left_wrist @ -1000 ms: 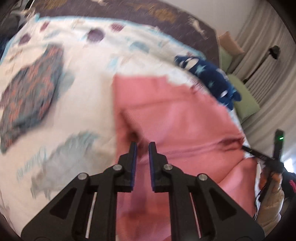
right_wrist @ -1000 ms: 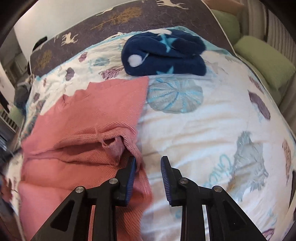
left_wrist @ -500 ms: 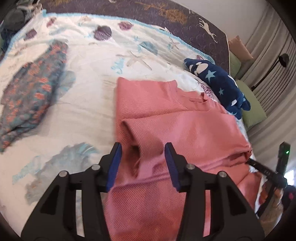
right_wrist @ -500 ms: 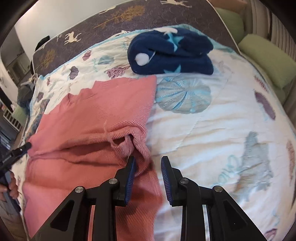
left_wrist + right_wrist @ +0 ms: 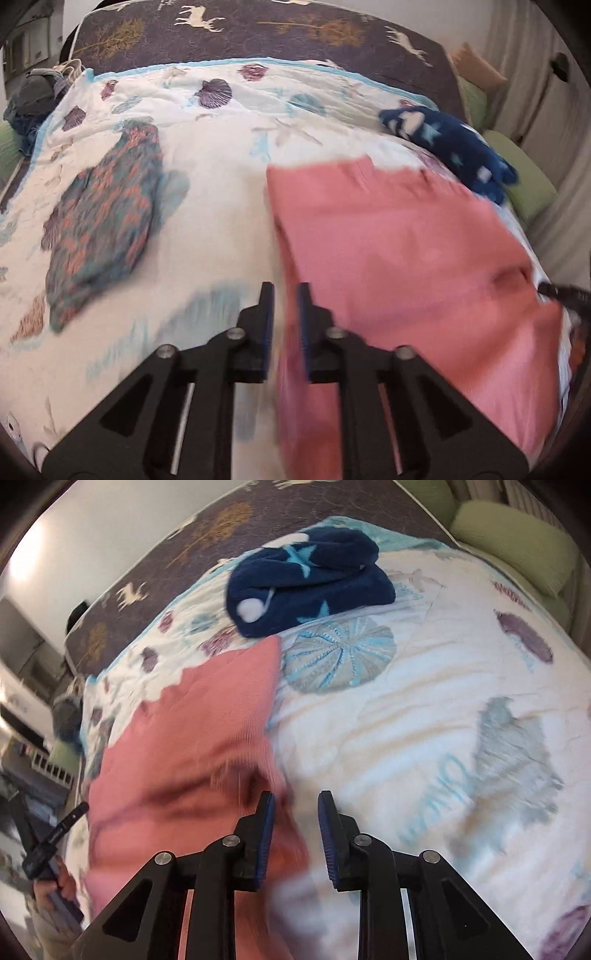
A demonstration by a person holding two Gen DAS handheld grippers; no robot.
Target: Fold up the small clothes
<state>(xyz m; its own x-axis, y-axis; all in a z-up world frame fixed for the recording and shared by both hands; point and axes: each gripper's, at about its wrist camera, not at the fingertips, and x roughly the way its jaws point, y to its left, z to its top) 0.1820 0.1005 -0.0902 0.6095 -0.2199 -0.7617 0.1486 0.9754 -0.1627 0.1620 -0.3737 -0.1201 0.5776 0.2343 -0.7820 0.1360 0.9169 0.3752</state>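
Your left gripper (image 5: 282,295), jaws just narrowed, straddles the left edge of the pink garment (image 5: 399,240) without clamping it. Your right gripper (image 5: 295,805), parted and empty, sits at its right edge. It lies mid-bedspread (image 5: 221,177), long axis toward the headboard.

A bed (image 5: 236,206) with seashell-print quilt, green cushions (image 5: 517,542) beside it, pale wall (image 5: 122,520) behind.

Both grippers were matte black plastic frames with triangular cut-outs and silver screw heads at the joints. The left gripper (image 5: 283,306) and right gripper (image 5: 296,814) carried ribbed blue pads (image 5: 326,830) on their fingers' inner faces, with bright metal rods lower in each frame.
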